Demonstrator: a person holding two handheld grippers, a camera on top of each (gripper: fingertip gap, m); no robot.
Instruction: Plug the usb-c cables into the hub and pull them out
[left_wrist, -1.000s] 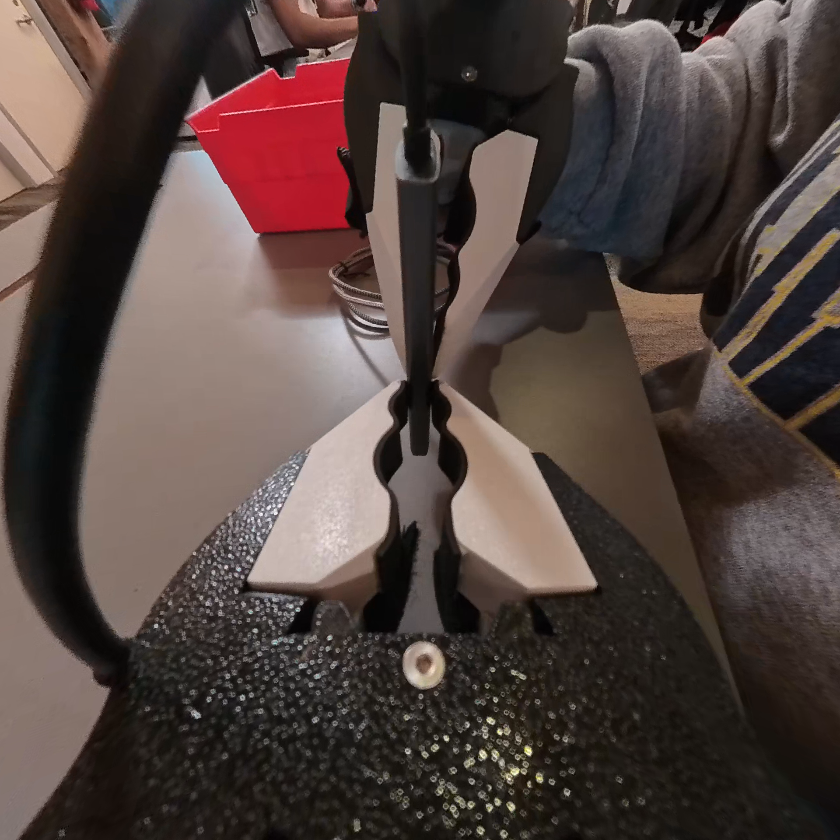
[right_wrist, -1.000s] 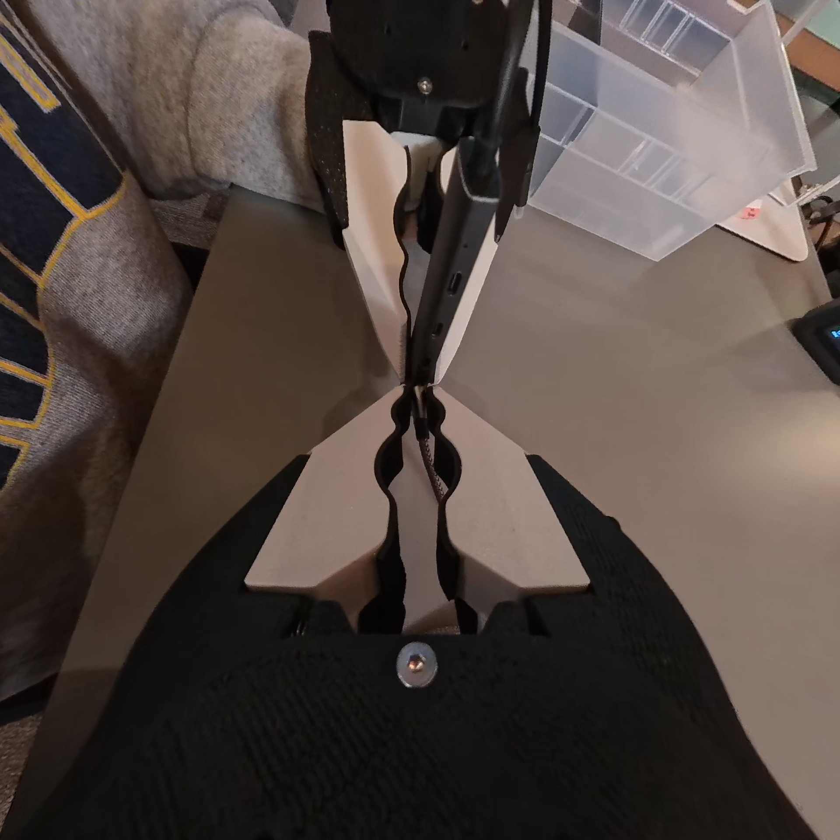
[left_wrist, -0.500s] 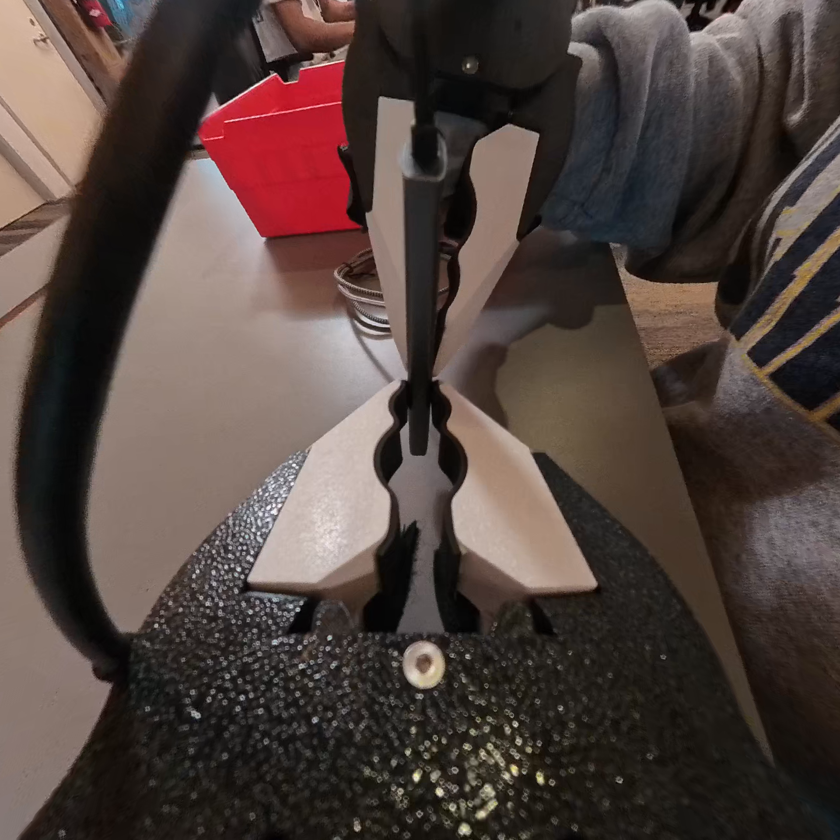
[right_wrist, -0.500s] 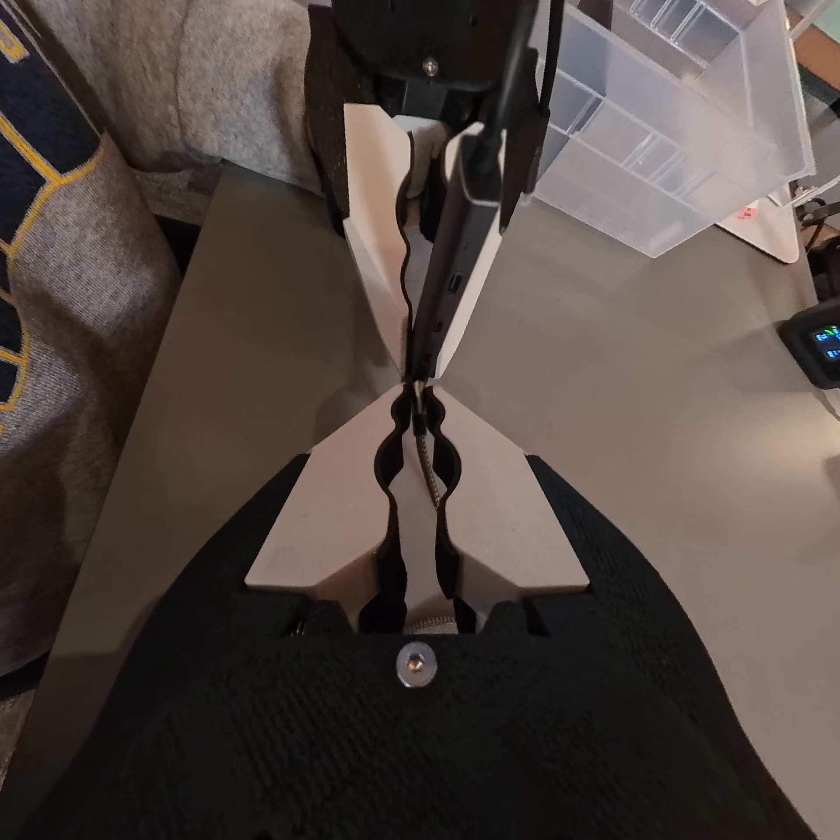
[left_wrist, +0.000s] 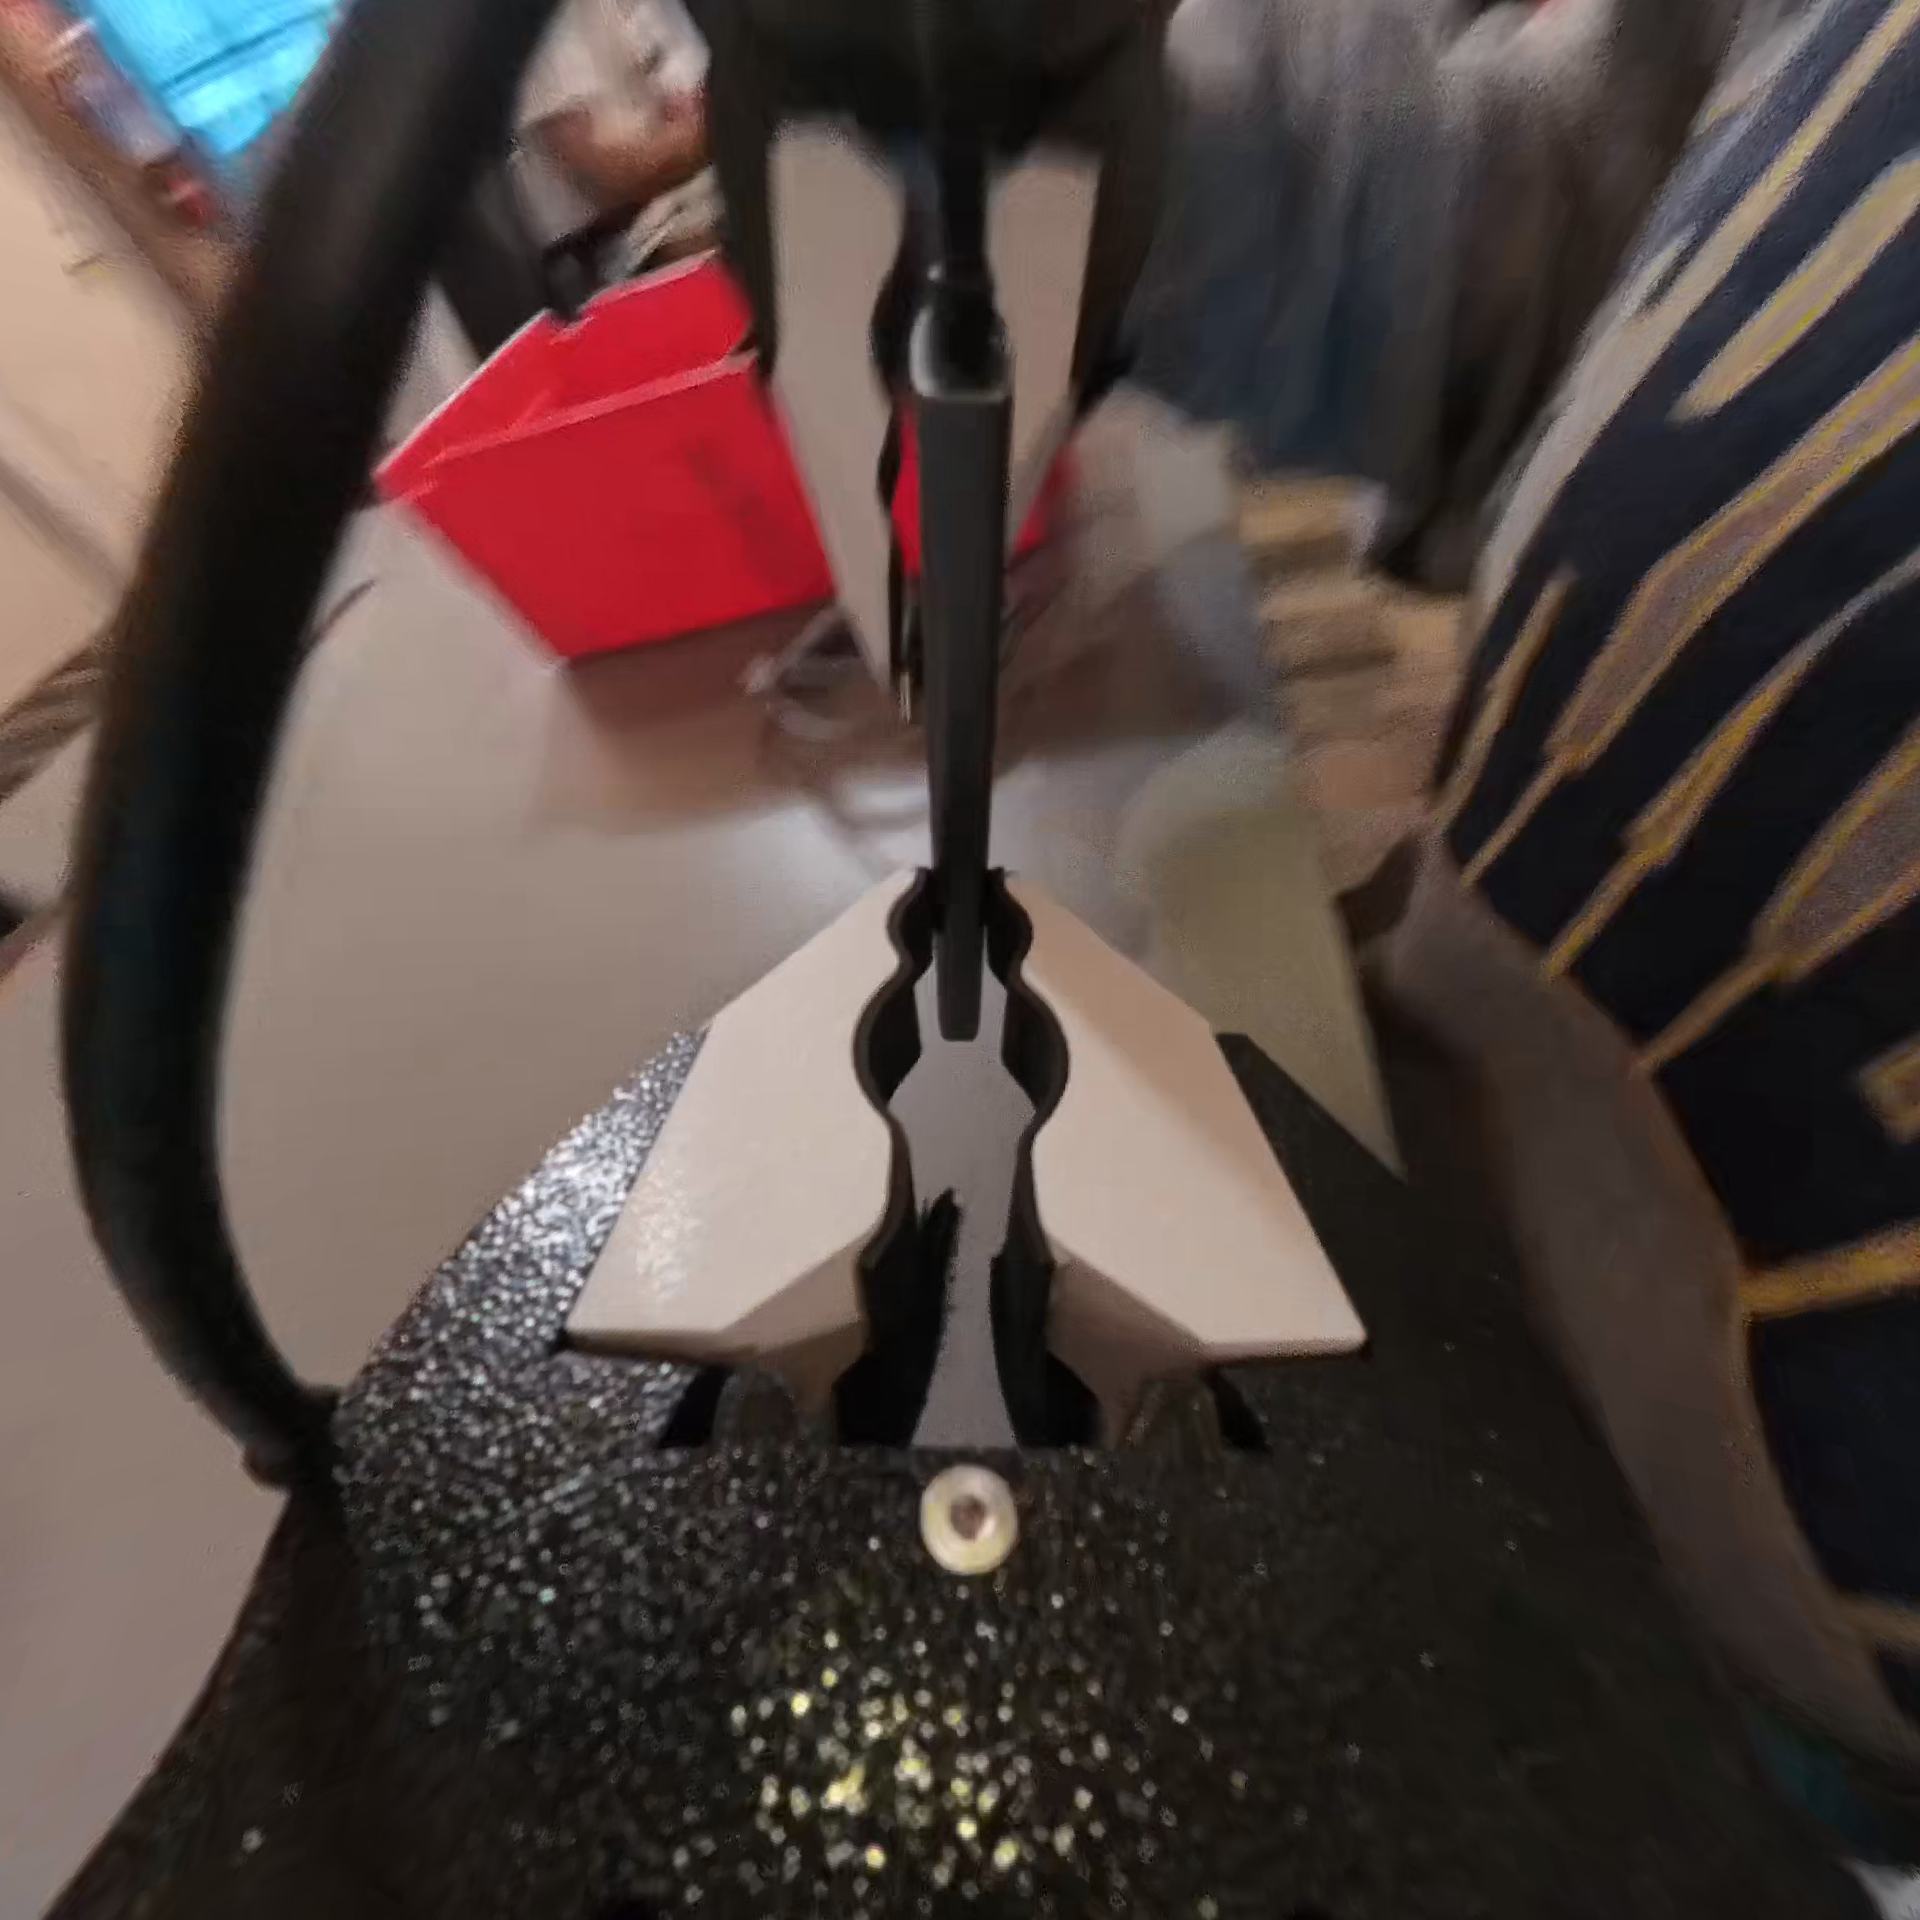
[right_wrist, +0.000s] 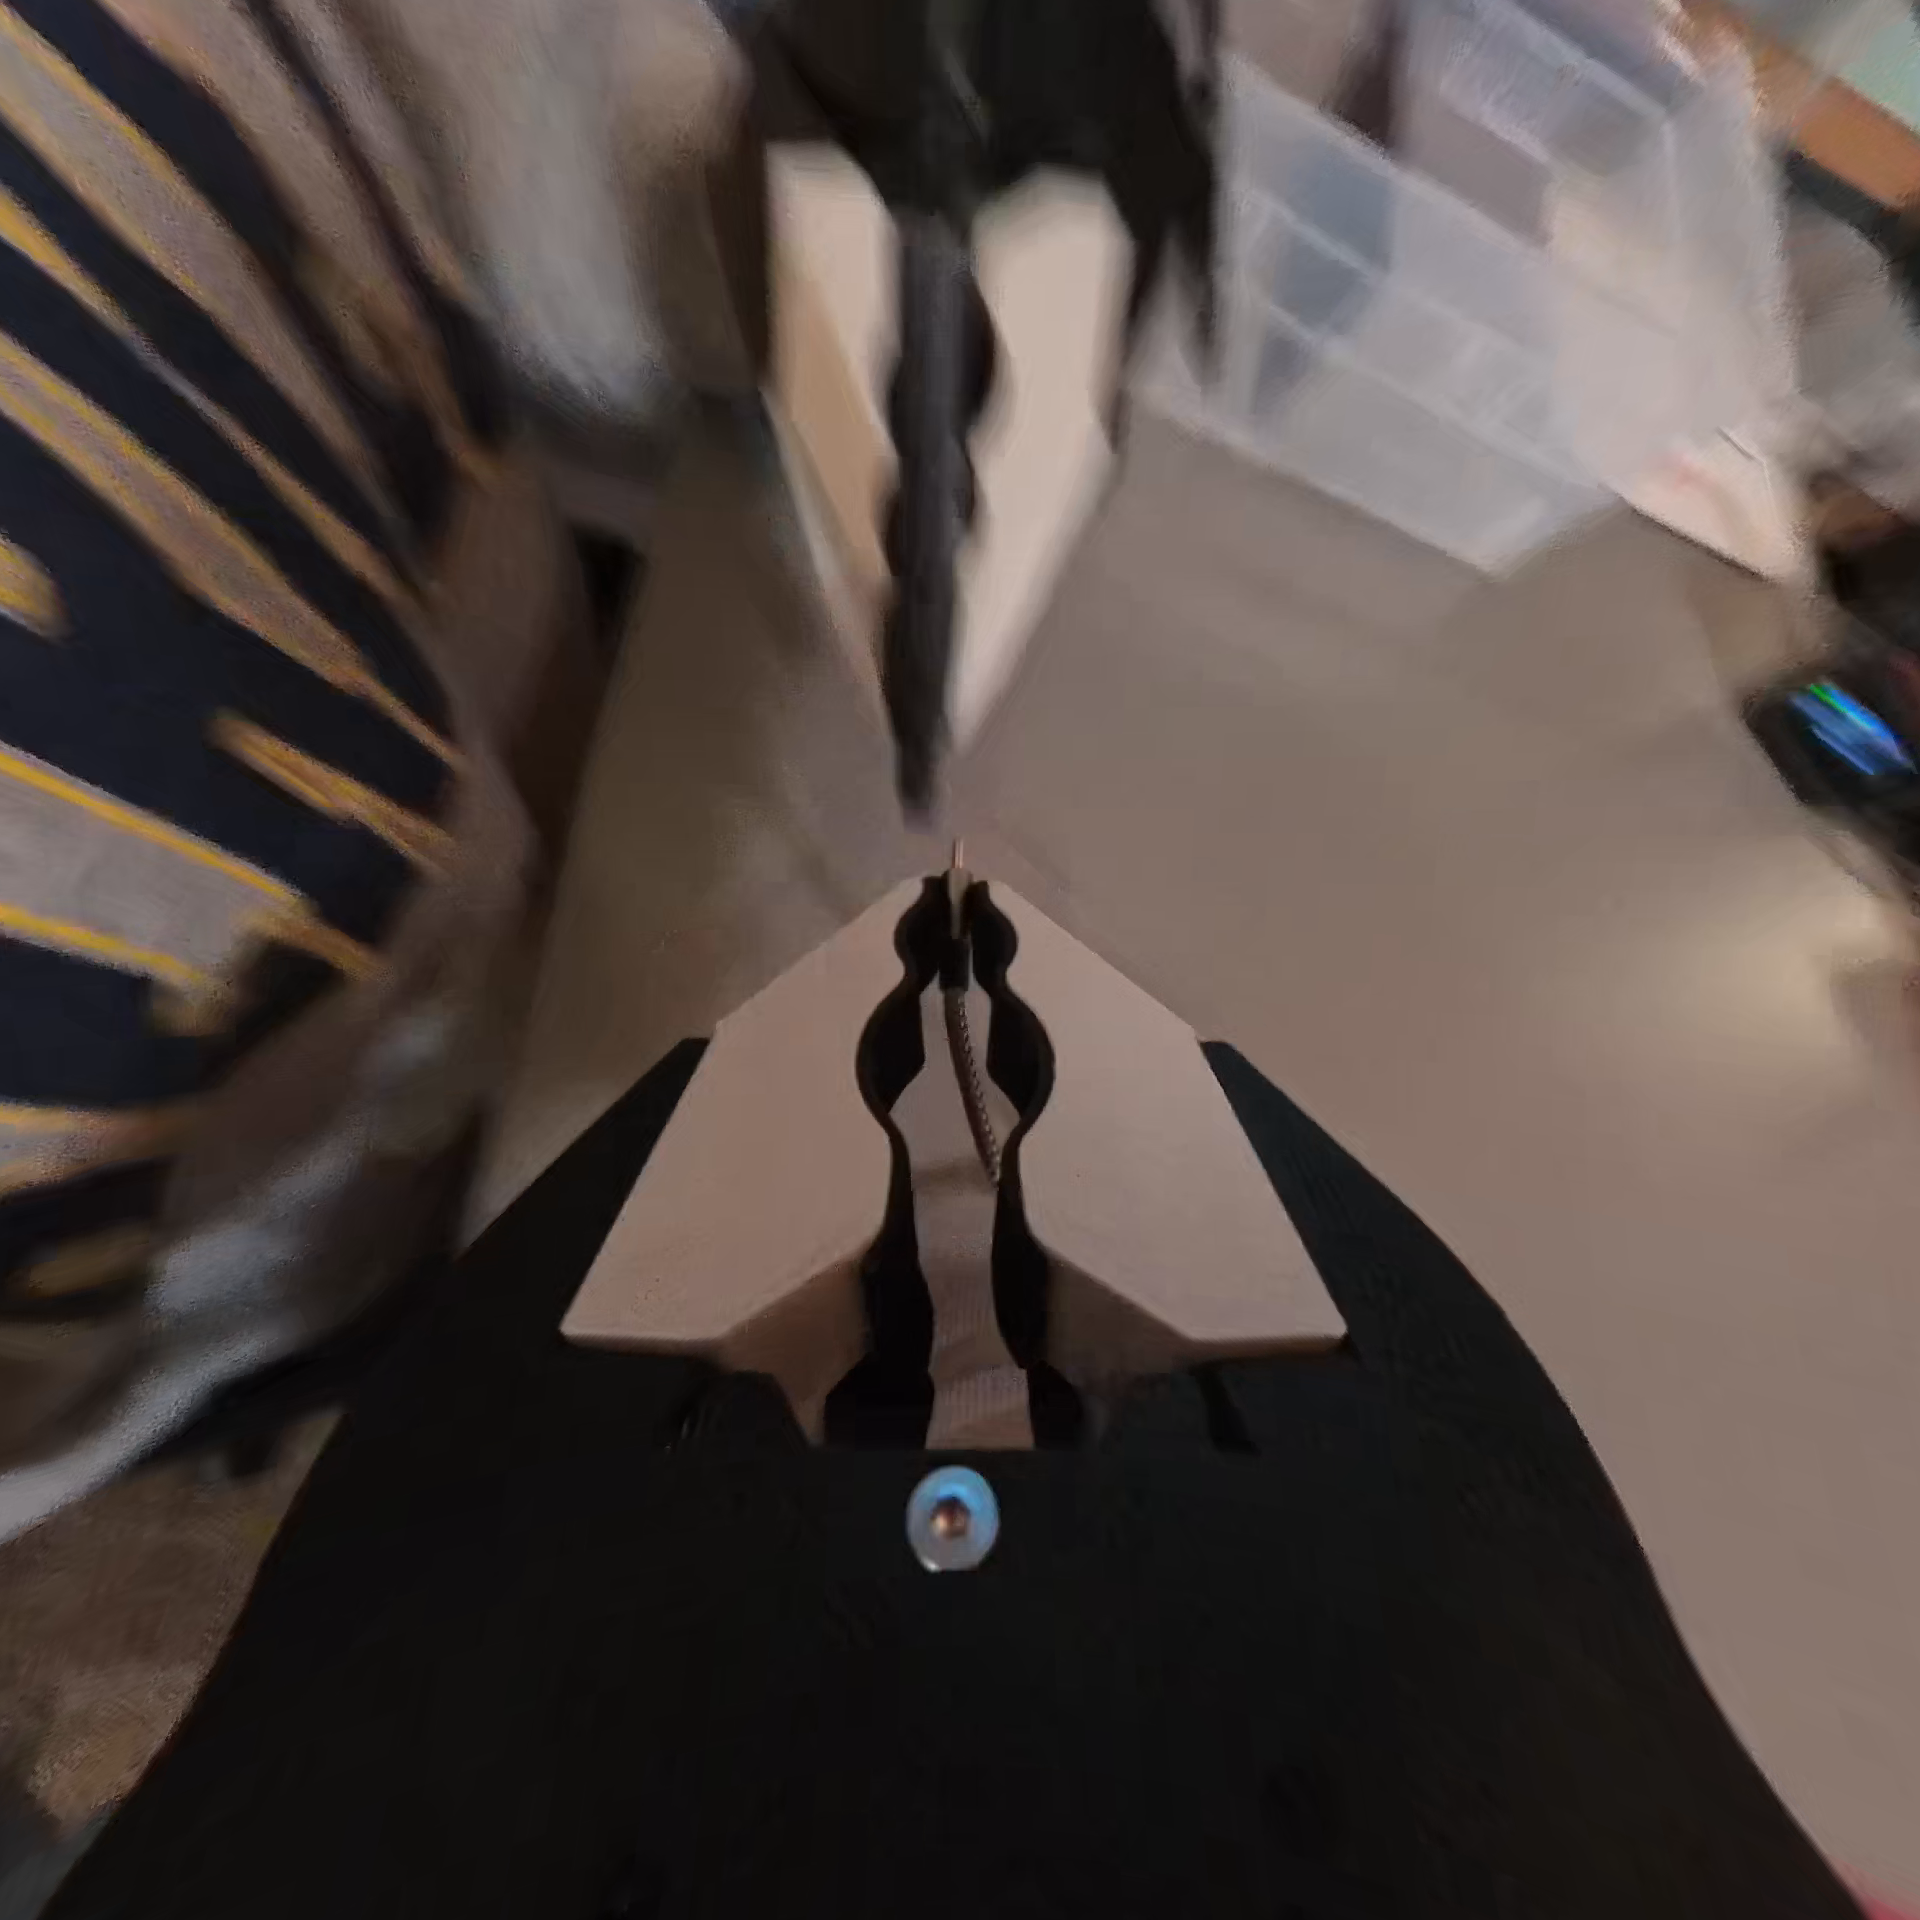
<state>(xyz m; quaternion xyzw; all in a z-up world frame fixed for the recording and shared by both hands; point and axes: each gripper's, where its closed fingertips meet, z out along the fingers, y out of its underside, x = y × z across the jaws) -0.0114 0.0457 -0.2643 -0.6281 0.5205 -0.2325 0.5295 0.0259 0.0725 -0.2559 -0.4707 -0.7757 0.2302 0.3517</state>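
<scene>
- One hub (left_wrist: 961, 665), dark and slim, clamped in the left hand-held gripper (left_wrist: 964, 883); long axis toward 12 o'clock, away from the camera.
- One usb-c cable (right_wrist: 971, 1081), braided, pinched by the right hand-held gripper (right_wrist: 958, 883); its metal plug tip points at 12 o'clock.
- Plug tip apart from the blurred hub, just beyond it in the right wrist view.
- One red bin (left_wrist: 623, 488) on the table (left_wrist: 416, 883) at 11 o'clock.

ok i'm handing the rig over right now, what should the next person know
left claw: shut on the near end of the hub, held edge-on above the table.
right claw: shut on the usb-c cable just behind its plug.
done: the plug tip is bare, with a small gap to the hub, so this cable is out.
left: what looks like a coil of cable lies by the red bin, too blurred to be sure. Both views are smeared, so steady up before the next insertion.
</scene>
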